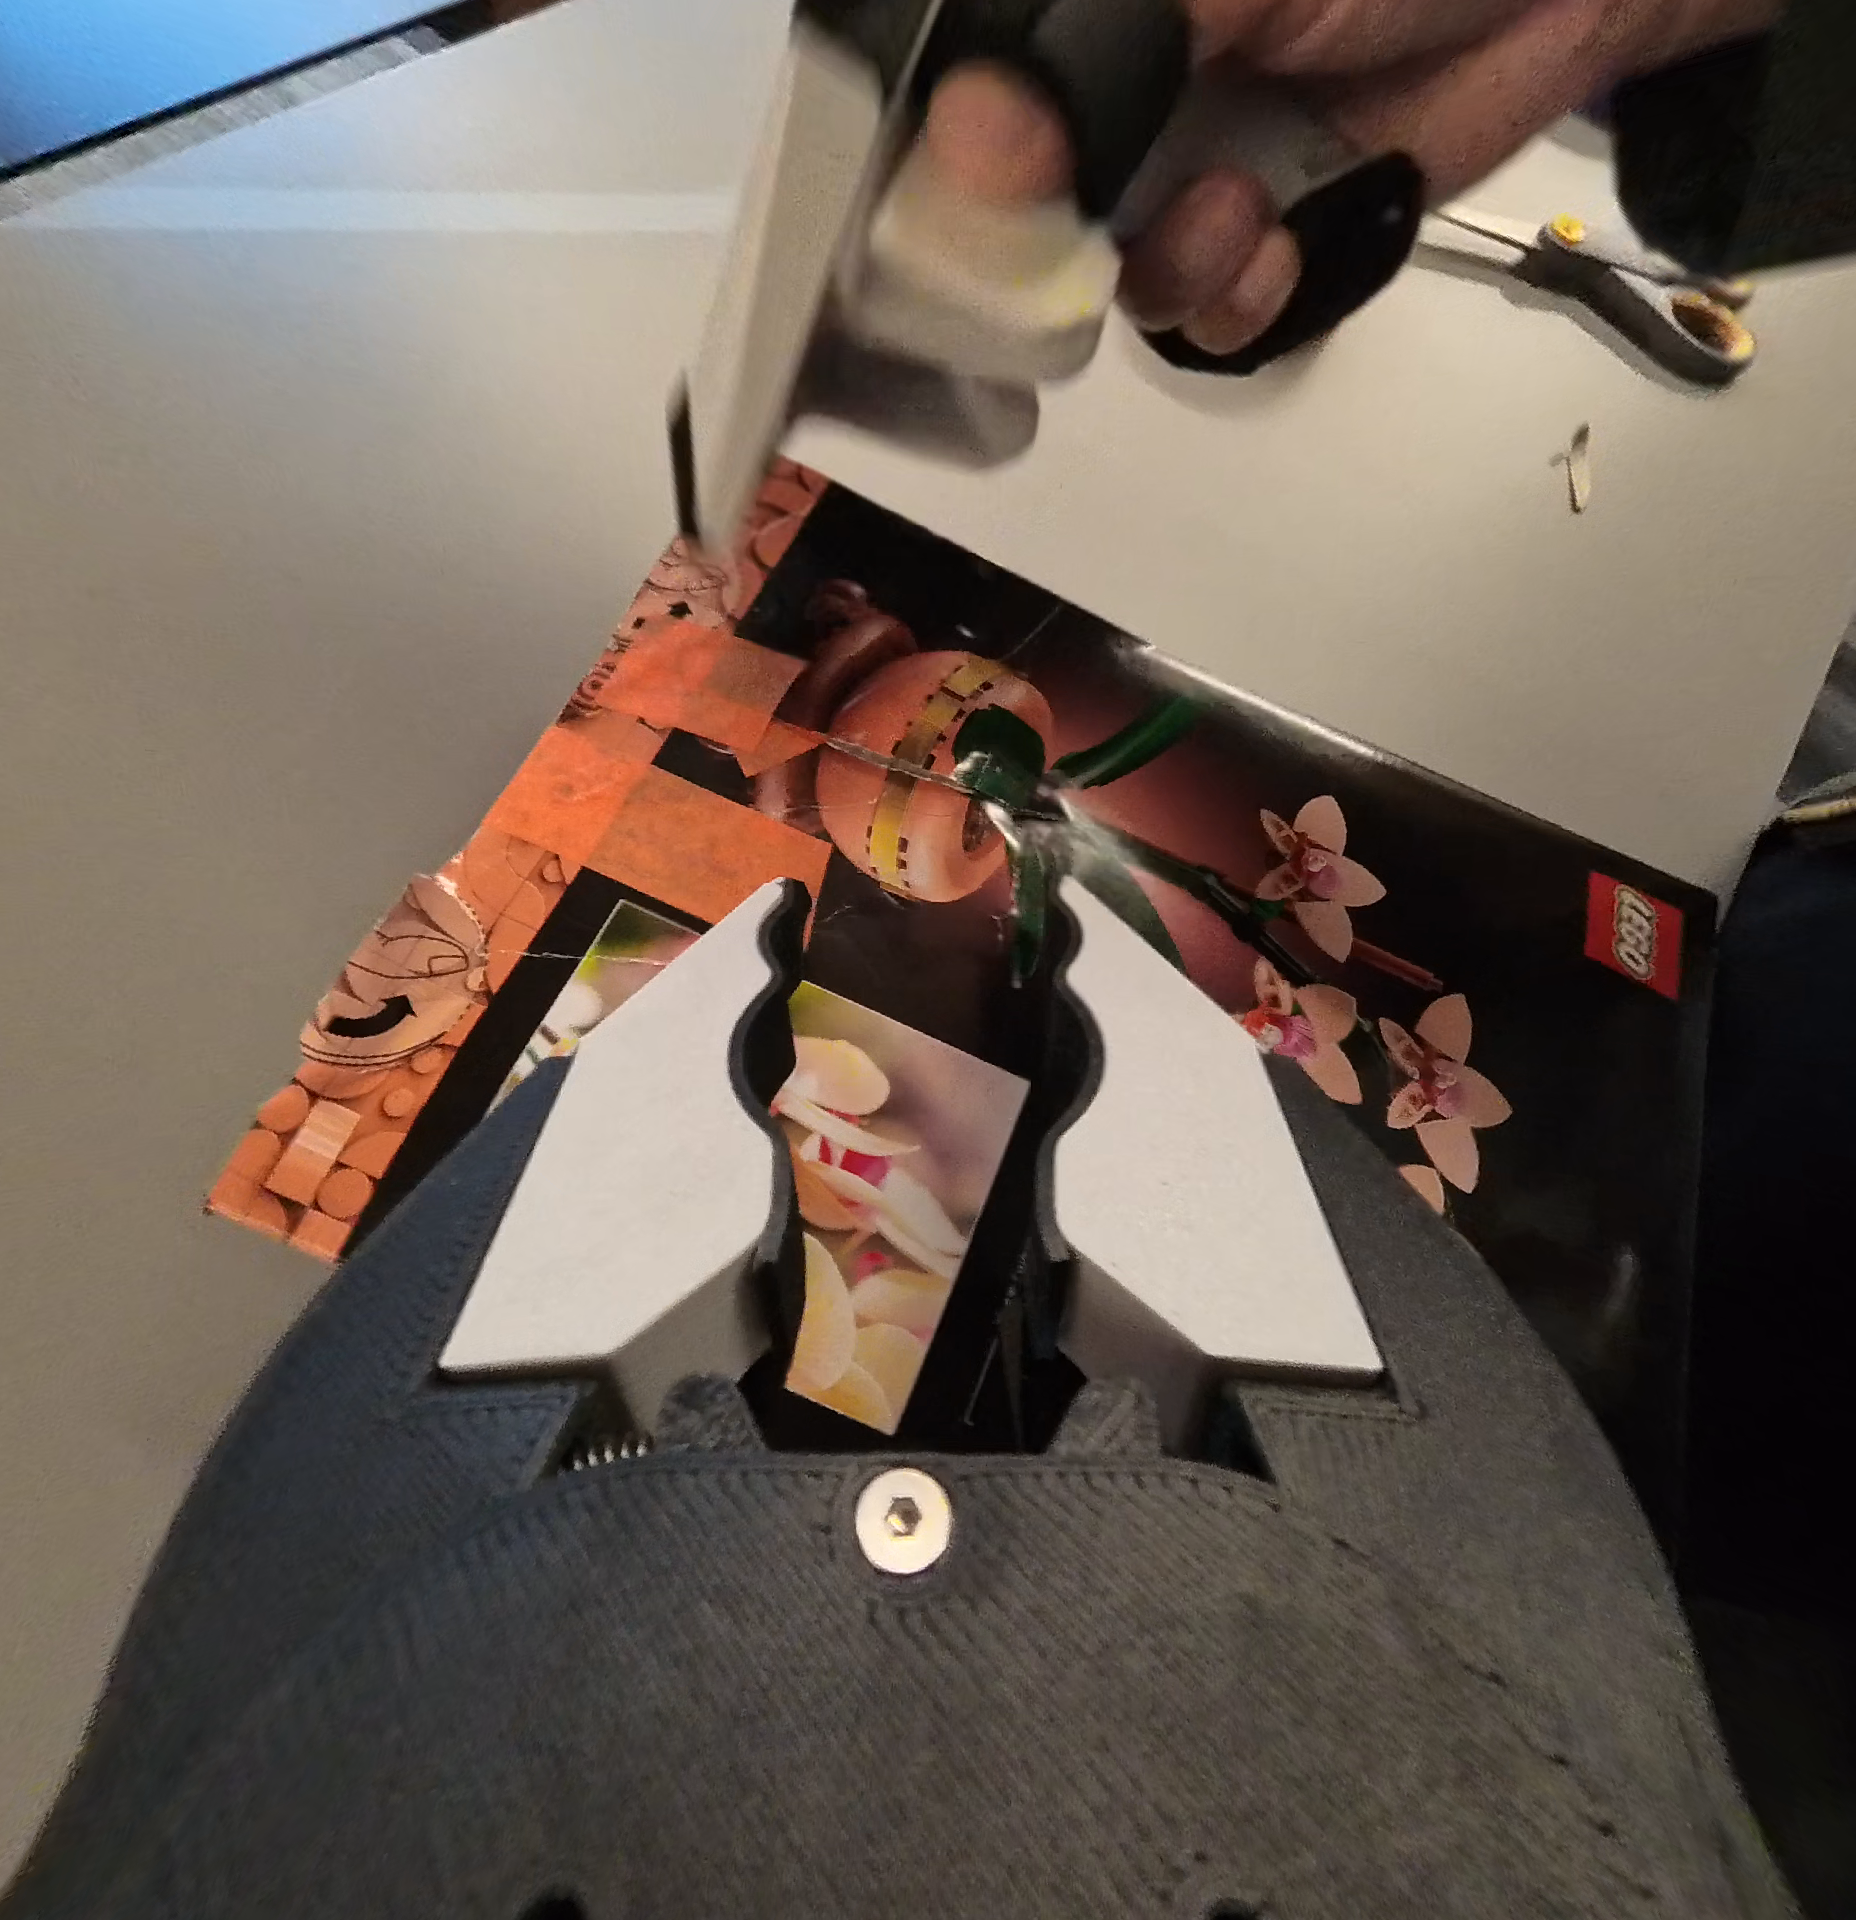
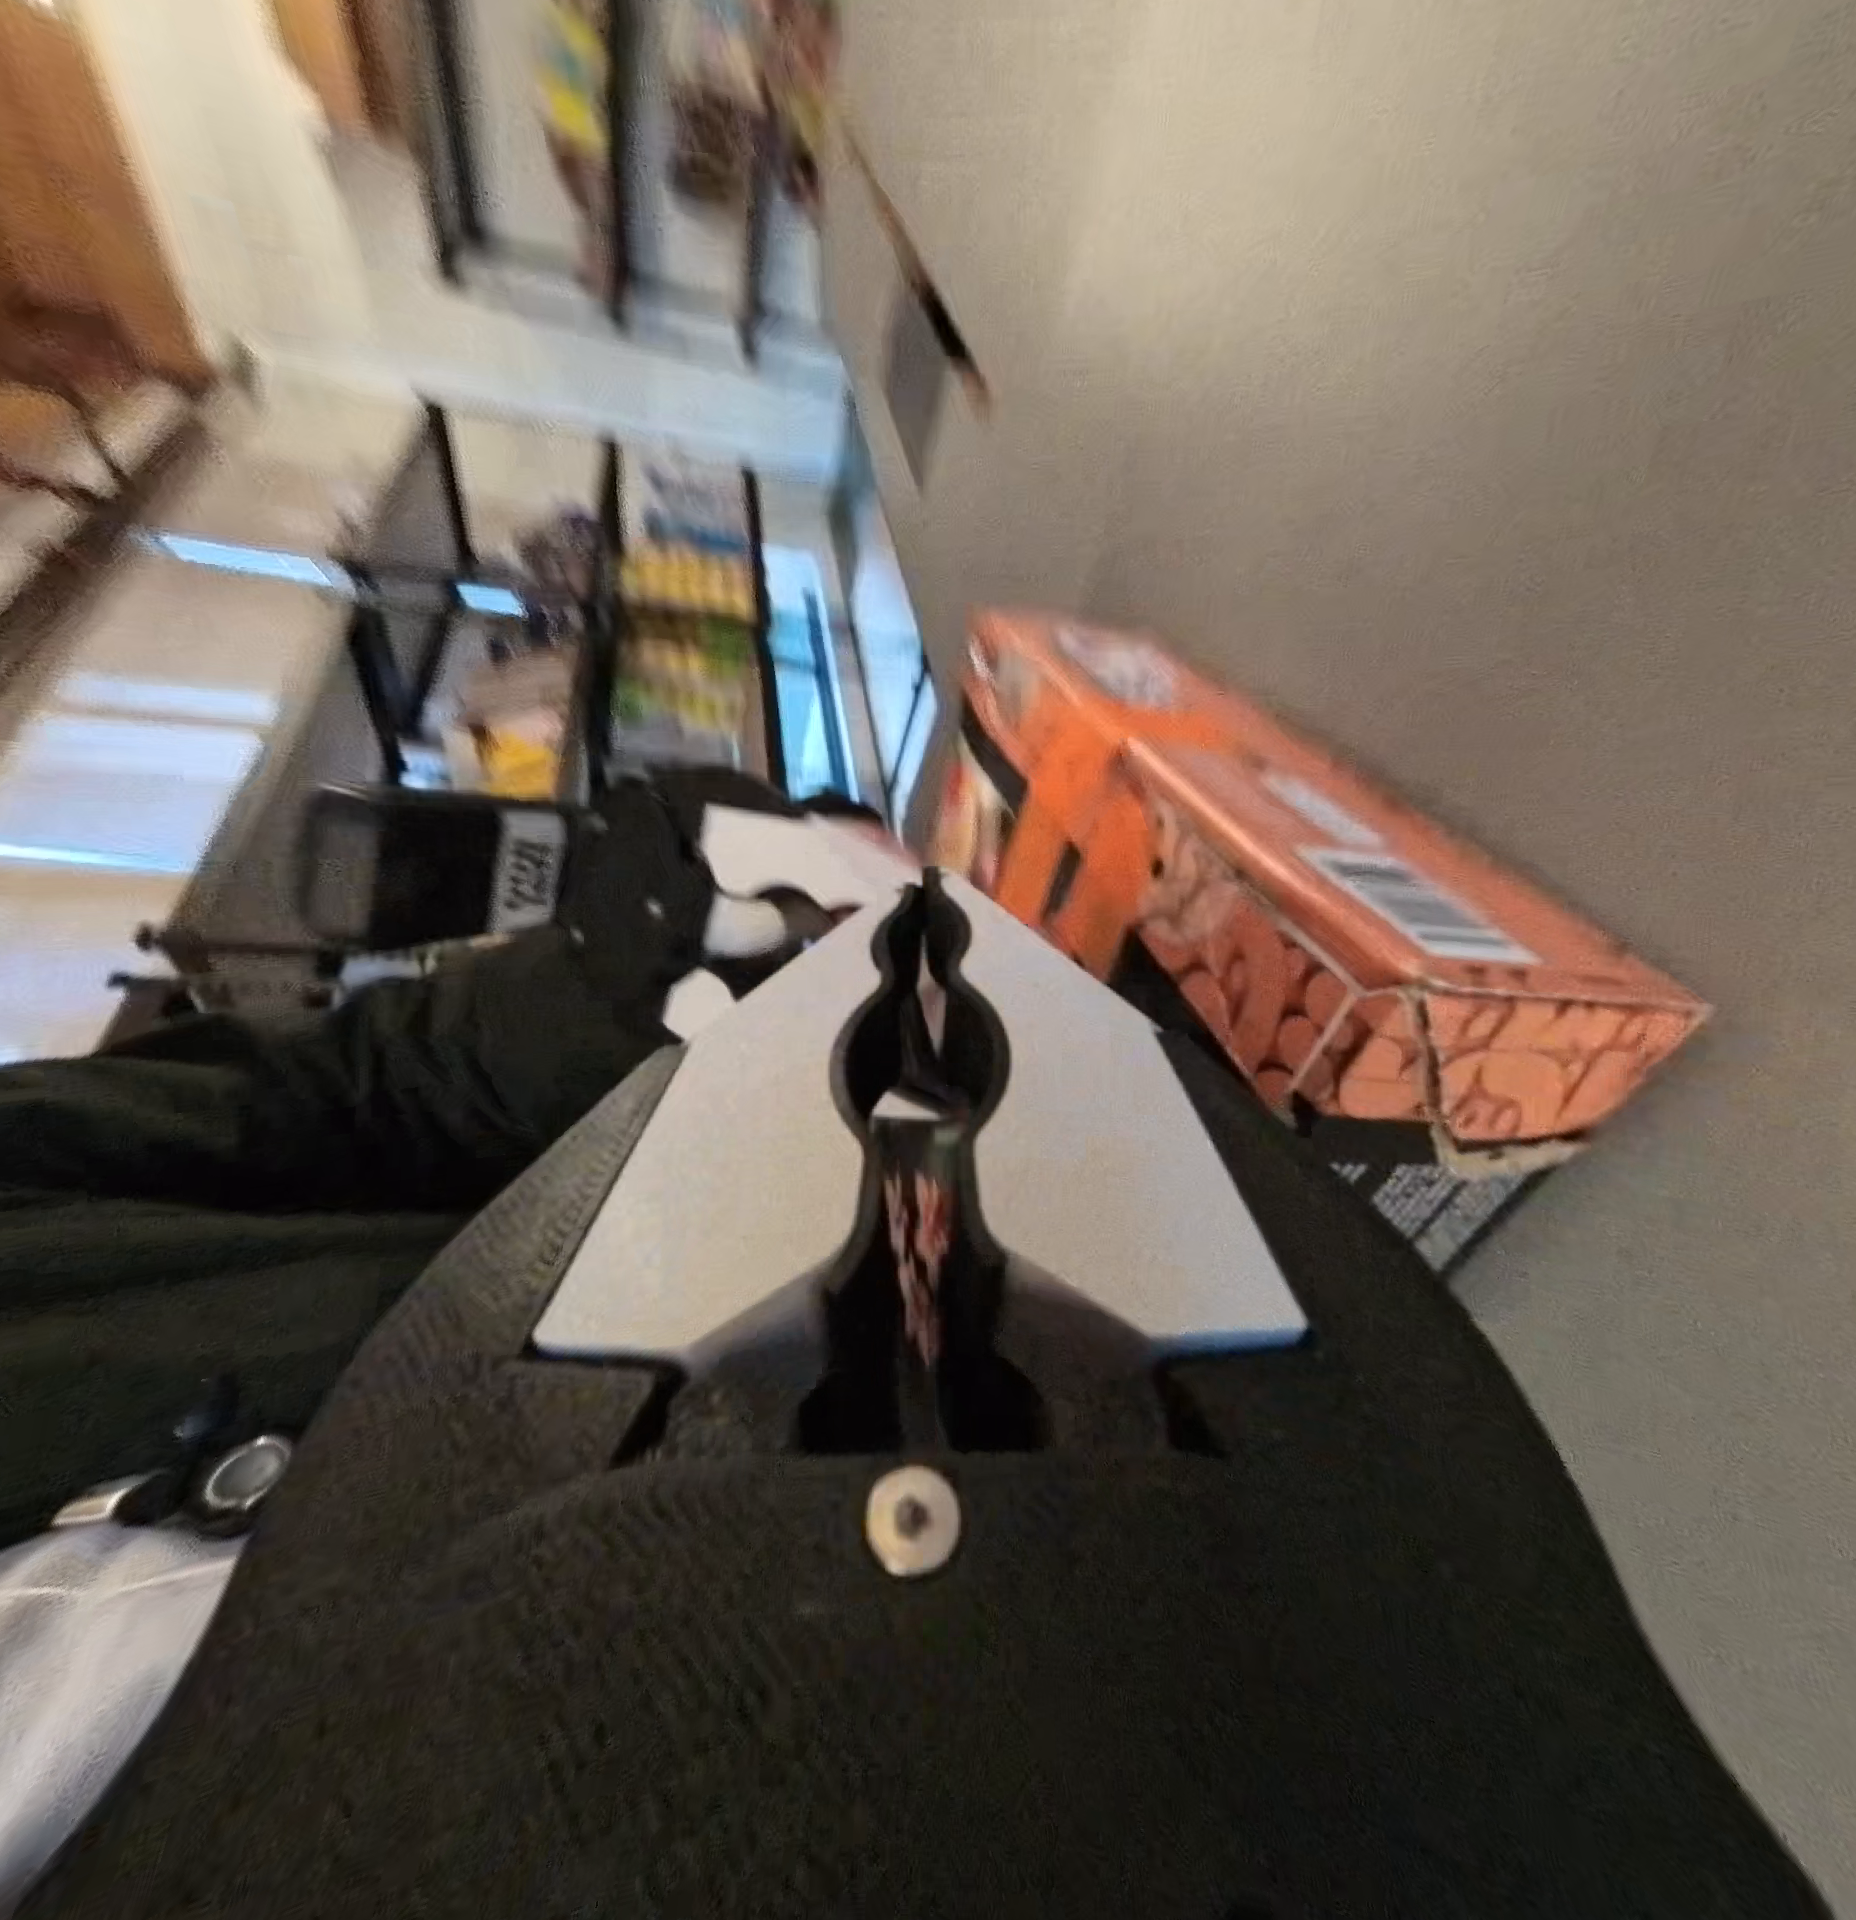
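A toy brick box (image 1: 1267, 831), black and orange with orchid pictures, lies on a pale table (image 1: 280, 623). Its front is creased and torn near the middle. My left gripper (image 1: 924, 894) is open just over the box front, with the box's surface showing between its white fingers (image 1: 643, 1143). My right gripper (image 2: 929, 894) is shut on a thin black panel of the box (image 2: 919, 1247), seen edge-on. In the left wrist view it (image 1: 700, 509) comes down, blurred, at the box's far left corner, held by a hand (image 1: 1215, 260). The box's orange side (image 2: 1267, 883) has a torn end.
Scissors (image 1: 1630, 301) and a small scrap (image 1: 1576, 468) lie on the table beyond the box. The table edge runs at the right, by a person's dark clothing (image 1: 1797, 1143). Shelves with goods (image 2: 685, 644) stand blurred in the background. The left gripper (image 2: 768, 883) and a dark sleeve (image 2: 280, 1122) show in the right wrist view.
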